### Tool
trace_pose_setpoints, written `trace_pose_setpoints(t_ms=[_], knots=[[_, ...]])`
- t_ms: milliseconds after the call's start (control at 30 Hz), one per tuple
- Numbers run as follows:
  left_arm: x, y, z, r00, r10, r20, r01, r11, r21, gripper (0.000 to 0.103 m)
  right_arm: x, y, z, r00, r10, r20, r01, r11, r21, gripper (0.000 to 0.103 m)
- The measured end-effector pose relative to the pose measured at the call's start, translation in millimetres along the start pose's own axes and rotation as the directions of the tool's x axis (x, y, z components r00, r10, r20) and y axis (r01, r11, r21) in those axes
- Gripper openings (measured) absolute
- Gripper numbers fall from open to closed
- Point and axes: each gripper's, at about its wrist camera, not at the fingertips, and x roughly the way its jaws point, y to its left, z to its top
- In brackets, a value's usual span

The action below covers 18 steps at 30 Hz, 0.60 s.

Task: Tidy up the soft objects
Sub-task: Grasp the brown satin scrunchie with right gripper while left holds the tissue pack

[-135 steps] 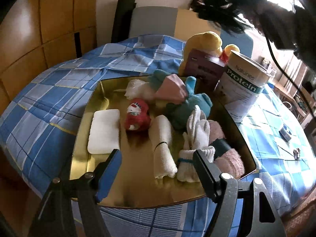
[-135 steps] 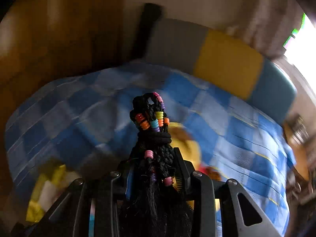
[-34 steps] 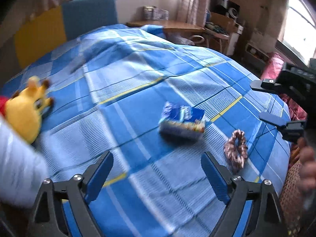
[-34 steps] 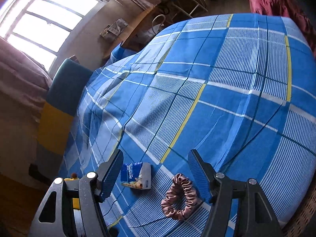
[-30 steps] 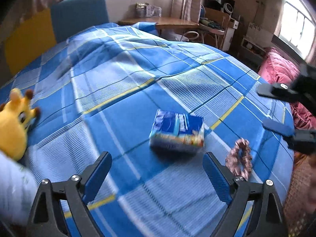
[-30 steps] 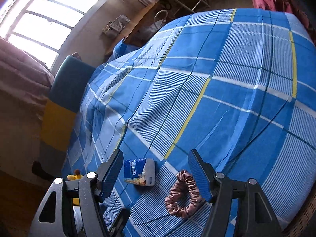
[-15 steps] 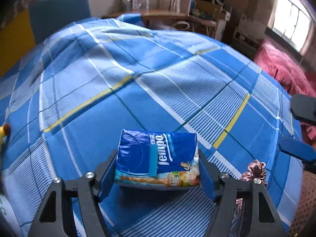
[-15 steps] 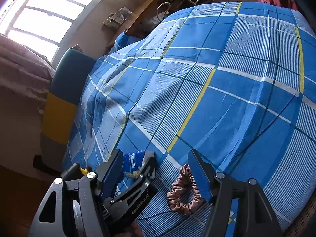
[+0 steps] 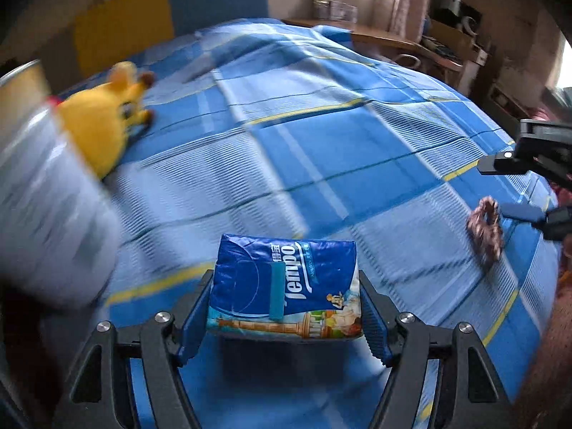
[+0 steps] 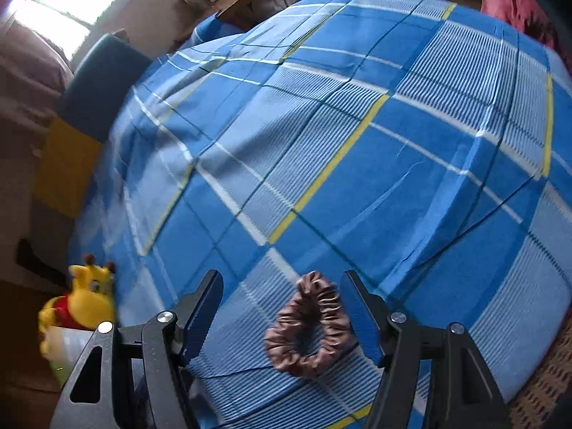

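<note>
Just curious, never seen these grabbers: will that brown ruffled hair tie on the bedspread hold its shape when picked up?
Probably not. The scrunchie is gathered fabric lying limp, so it would likely sag and dangle. It looks very light. The right gripper stands open around it.

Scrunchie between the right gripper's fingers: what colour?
Brownish pink, satin-like scrunchie; clearest in the right wrist view.

Glossy plastic-wrapped tissue pack (image 9: 284, 287), satiny ruffled scrunchie (image 10: 309, 327), matt woven cotton bedspread (image 10: 357, 143)

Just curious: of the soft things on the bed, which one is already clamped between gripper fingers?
The blue tissue pack, squeezed in the left gripper; scrunchie and yellow plush lie free.
</note>
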Motion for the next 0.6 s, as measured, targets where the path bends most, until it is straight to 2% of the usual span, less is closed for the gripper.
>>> trace_pose_setpoints(t_ms=[167, 300, 400, 433, 467, 500, 533, 600], knots=[[-30, 19, -40, 0.997, 0.060, 0.039, -0.059, 0.998, -0.012, 0.073, 21, 17, -11, 0.992, -0.081, -0.101, 0.068, 0.989, -0.128, 0.070], [-40, 31, -67, 0.996, 0.078, 0.038, -0.077, 0.997, -0.032, 0.073, 27, 32, -21, 0.982, -0.169, -0.088, 0.143, 0.959, -0.247, 0.070], [-36, 36, -82, 0.997, 0.062, 0.041, -0.060, 0.997, -0.058, 0.074, 31, 40, -28, 0.970, -0.230, -0.073, 0.195, 0.925, -0.326, 0.070], [-36, 39, -86, 0.997, 0.052, 0.055, -0.048, 0.996, -0.070, 0.074, 32, 43, -31, 0.967, -0.244, -0.069, 0.206, 0.913, -0.352, 0.061], [-36, 39, -88, 0.997, 0.048, 0.068, -0.043, 0.997, -0.070, 0.074, 30, 47, -34, 0.971, -0.230, -0.065, 0.191, 0.909, -0.370, 0.045], [-37, 39, -90, 0.995, 0.049, 0.083, -0.044, 0.997, -0.064, 0.074, 30, 51, -37, 0.974, -0.217, -0.068, 0.174, 0.904, -0.390, 0.018], [-37, 38, -92, 0.994, 0.051, 0.095, -0.046, 0.997, -0.058, 0.074, 31, 52, -38, 0.975, -0.207, -0.078, 0.160, 0.904, -0.397, 0.018], [-35, 38, -92, 0.994, 0.046, 0.099, -0.040, 0.997, -0.063, 0.074, 31, 57, -41, 0.986, -0.107, -0.129, 0.047, 0.914, -0.403, 0.018]])
